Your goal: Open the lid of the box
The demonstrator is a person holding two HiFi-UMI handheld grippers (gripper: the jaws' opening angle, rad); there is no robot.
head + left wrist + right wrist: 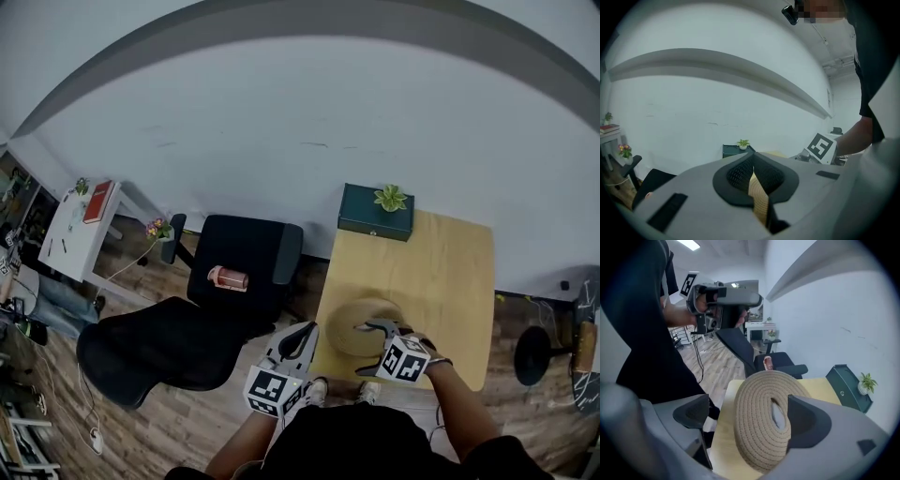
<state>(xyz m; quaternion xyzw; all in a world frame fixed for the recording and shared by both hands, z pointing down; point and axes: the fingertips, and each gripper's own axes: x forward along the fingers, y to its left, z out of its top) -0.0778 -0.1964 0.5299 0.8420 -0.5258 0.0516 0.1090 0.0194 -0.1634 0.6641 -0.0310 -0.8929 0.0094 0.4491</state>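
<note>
1. Head view. A round woven box (356,333) sits near the front edge of a wooden table (441,281); its contents are not visible. The right gripper (373,349) reaches over the box from the front, with one finger at the box's centre. The left gripper (302,336) is just off the table's left edge, apart from the box. A green case (370,217) bearing a small plant (391,198) stands at the far edge. A black chair (187,352) to the left carries a red can (228,278). A white side table (66,234) holds a red book (97,201).
2. Left gripper view. The pads meet at the tips and grip nothing; a tan strip shows through the slit below them. The case and plant stand ahead.
3. Right gripper view. The jaws stand apart around the box's coiled lid (754,427). The right pad is at the lid's centre; the left pad is clear of the rim. The left gripper is held high beyond.
</note>
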